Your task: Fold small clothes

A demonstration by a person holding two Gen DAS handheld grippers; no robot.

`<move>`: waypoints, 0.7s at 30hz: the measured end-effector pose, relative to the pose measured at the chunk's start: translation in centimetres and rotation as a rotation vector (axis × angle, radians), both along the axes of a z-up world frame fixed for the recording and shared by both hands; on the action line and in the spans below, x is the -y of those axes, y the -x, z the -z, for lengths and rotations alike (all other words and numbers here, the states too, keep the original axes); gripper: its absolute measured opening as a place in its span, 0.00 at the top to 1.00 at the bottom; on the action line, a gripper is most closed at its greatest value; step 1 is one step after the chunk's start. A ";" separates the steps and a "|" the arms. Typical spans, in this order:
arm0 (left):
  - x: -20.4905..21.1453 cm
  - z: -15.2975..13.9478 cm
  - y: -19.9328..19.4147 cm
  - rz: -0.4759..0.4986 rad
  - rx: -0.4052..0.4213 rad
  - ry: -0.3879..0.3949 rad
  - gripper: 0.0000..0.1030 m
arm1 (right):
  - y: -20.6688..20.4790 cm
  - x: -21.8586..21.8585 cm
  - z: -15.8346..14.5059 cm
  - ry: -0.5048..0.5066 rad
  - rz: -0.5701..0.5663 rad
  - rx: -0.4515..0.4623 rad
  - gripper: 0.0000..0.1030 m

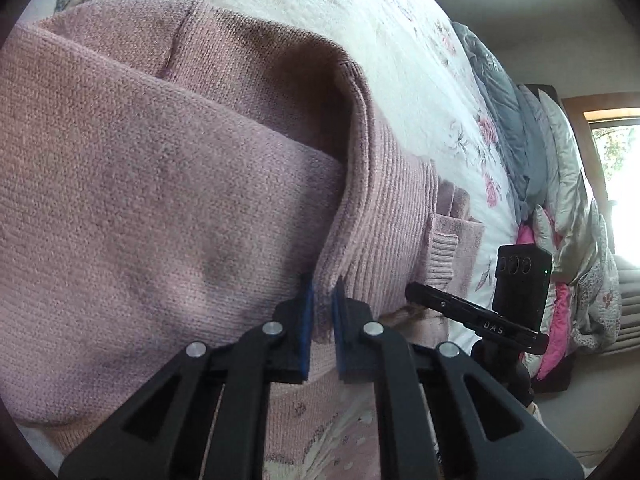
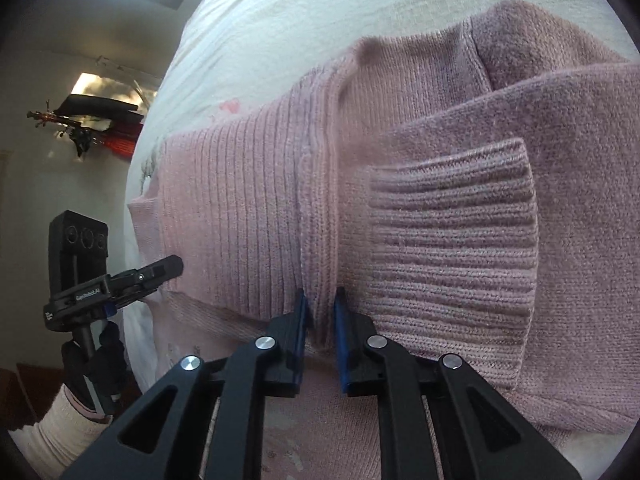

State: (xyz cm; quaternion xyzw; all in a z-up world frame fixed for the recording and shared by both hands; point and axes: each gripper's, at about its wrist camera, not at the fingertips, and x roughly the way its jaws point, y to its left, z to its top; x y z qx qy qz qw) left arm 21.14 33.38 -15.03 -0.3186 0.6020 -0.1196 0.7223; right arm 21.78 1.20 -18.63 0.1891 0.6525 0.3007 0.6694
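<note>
A pink knitted sweater (image 1: pixel 140 200) lies on the bed and fills most of both views. My left gripper (image 1: pixel 322 304) is shut on its ribbed hem edge, a fold of knit pinched between the blue pads. My right gripper (image 2: pixel 321 312) is likewise shut on a ribbed fold of the sweater (image 2: pixel 248 208). A ribbed sleeve cuff (image 2: pixel 452 248) lies across the body just right of the right gripper. In the left wrist view the right gripper's body (image 1: pixel 480 312) shows at the sweater's right edge; its fingertips are hidden by cloth. The left gripper's body (image 2: pixel 116 280) appears at the left in the right wrist view.
The bed carries a white floral quilt (image 1: pixel 400 60). Grey and pink pillows and bedding (image 1: pixel 560 184) are piled along its far end. A window (image 1: pixel 616 160) glows beyond. A gloved hand with a cream sleeve (image 2: pixel 80 380) holds the left gripper's handle.
</note>
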 end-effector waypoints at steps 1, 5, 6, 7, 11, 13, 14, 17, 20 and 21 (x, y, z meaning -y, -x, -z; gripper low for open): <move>0.2 -0.6 0.1 0.003 0.006 -0.025 0.91 | 0.0 0.3 -0.4 -0.002 0.015 0.005 0.81; 0.6 -4.6 1.1 -0.017 0.095 -0.176 0.88 | 0.9 1.0 -4.3 0.094 0.003 0.156 0.75; 0.7 -5.6 1.4 -0.025 0.135 -0.191 0.87 | 1.0 0.8 -5.2 0.090 -0.003 0.183 0.75; 0.9 -6.6 1.5 -0.026 0.174 -0.197 0.86 | 1.2 0.2 -5.9 0.079 -0.009 0.201 0.75; 3.6 -7.1 0.2 0.050 0.232 -0.188 0.83 | 1.0 -2.1 -5.6 0.070 -0.045 0.200 0.75; 4.4 -5.4 -0.7 0.066 0.199 -0.198 0.84 | 0.9 -2.7 -3.9 0.097 -0.043 0.166 0.75; 4.6 -4.4 -1.0 0.073 0.181 -0.227 0.84 | 1.0 -2.8 -3.0 0.114 -0.038 0.151 0.75; 4.1 -1.6 -1.2 0.076 0.122 -0.257 0.88 | 0.8 -2.2 -1.2 0.088 0.007 0.110 0.80; 2.9 -2.0 -0.4 0.038 0.121 -0.204 0.88 | 0.8 -1.5 -1.6 0.055 0.030 0.097 0.79; 2.7 -2.6 0.0 0.031 0.124 -0.201 0.86 | 1.1 -1.2 -2.2 0.050 0.032 0.107 0.77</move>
